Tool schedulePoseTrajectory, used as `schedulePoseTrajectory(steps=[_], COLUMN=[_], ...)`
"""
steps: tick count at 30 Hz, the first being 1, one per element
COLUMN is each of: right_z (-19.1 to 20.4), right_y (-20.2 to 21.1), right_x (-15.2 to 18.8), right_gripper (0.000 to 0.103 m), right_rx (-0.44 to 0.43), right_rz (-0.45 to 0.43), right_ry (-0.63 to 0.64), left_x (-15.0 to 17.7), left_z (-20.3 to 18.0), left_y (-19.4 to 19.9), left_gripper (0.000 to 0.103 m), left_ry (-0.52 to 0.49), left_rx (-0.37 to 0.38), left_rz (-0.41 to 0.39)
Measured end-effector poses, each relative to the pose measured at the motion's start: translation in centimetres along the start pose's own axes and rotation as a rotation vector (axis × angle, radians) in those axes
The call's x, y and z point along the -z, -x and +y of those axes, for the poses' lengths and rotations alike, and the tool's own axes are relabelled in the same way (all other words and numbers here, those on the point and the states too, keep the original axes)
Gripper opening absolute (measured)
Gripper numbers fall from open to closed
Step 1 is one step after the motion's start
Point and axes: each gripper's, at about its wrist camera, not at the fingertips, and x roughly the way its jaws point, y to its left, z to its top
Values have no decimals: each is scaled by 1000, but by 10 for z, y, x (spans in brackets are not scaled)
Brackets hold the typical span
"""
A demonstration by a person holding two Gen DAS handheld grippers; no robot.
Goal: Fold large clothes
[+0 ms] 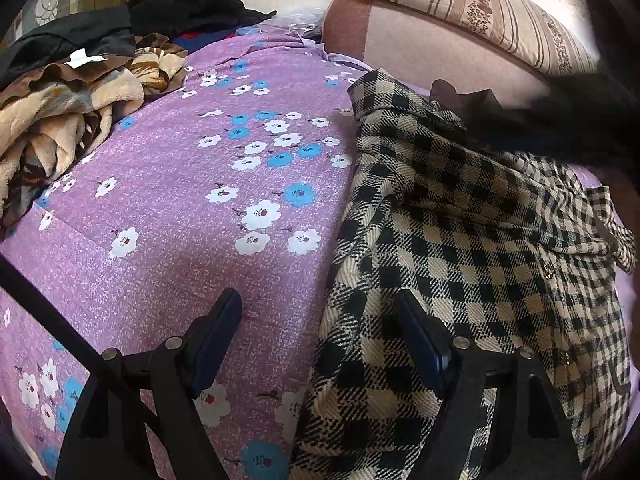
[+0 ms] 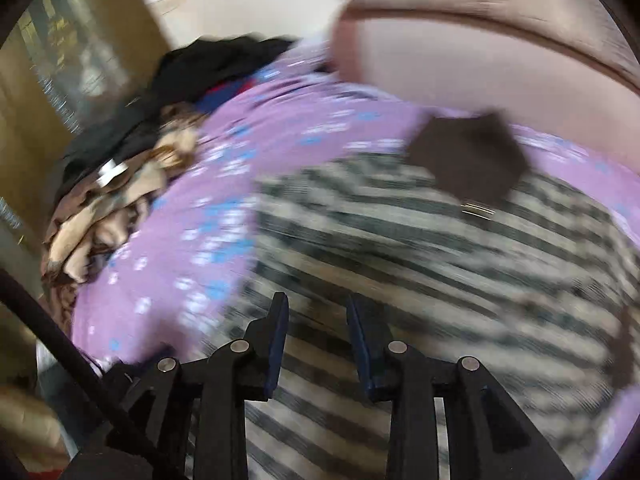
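A black-and-cream checked coat (image 1: 460,240) lies on the purple flowered bedsheet (image 1: 192,208), on the right side of the bed. Its dark brown collar (image 1: 460,96) lies at the far end. My left gripper (image 1: 316,312) is open and empty, straddling the coat's left edge, one finger over the sheet and one over the coat. In the right wrist view, blurred by motion, the coat (image 2: 440,248) fills the lower right and its brown collar (image 2: 468,160) shows beyond. My right gripper (image 2: 318,312) is open and empty above the coat.
A heap of brown-and-beige blankets (image 1: 60,120) and dark clothes (image 1: 160,12) lies at the far left of the bed. A pink sofa back (image 1: 420,36) with a striped cushion (image 1: 480,4) stands behind. A blurred dark shape (image 1: 560,120) crosses the right side.
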Motion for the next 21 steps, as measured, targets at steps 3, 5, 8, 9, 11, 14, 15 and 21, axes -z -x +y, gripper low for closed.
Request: schedulePoseTrajectory(steps=[3,5,8,9,11,14,15,21], right_z=[29,35,25,20,20,23,20,-24], right_y=[-52,-92,-130,-132,-118,-67,-54,15], right_x=[-25,-46,-84,-97,-115,-120,-118,-57], right_gripper=[33,30,30,30,30,57,61,61], right_rx=[-32,72,304,332,374,362,354,424], right_rz=[86,138,141,141,92,-41,-55,-49], right_ry=[53,102,146,142,120,125,126,94], left_x=[1,1,0,1,1,1,1,1], left_z=[0,1,-1,-1,-3,-5,-5,-6], left_y=[0,-1,-3,-3,-5,-7,-7,-7], left_gripper=[77,77,78,78,80,82,82,83], left_ry=[-2,-1,-13,-17,-30,-42,-43,-42], left_rx=[0,1,-6,-9,-21,-24,-24,-23], left_rz=[-2,0,5,6,14,18,17,22])
